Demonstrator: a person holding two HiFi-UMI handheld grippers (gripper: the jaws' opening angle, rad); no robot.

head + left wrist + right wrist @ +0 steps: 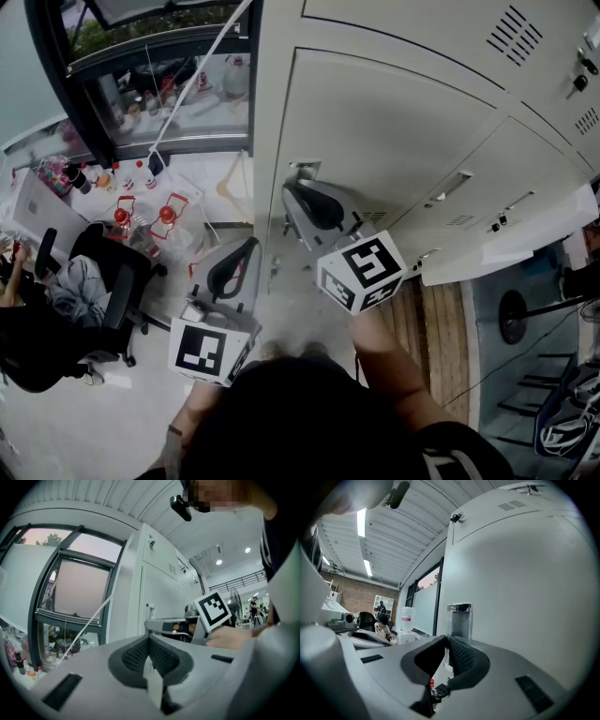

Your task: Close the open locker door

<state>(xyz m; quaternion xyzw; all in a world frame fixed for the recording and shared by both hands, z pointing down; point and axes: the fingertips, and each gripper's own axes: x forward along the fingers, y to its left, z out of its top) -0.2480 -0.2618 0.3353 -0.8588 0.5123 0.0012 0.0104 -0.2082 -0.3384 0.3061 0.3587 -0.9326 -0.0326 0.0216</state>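
Note:
A tall pale locker door [394, 131] fills the middle of the head view and looks about flush with its frame. Its small metal handle [302, 171] sits at the door's left edge. My right gripper [292, 187] points at that handle with its jaws almost together and nothing between them. In the right gripper view the handle [460, 619] stands just beyond the right gripper [448, 640]; whether they touch I cannot tell. My left gripper [251, 246] hangs lower left, away from the lockers. The left gripper [149, 640] is shut and empty.
A pale panel [534, 230] juts out from the lower lockers at right, perhaps another open door. A person sits on an office chair [112, 281] at left beside a desk with bottles [141, 178]. A window [159, 84] lies beyond. A floor fan base [512, 317] stands at right.

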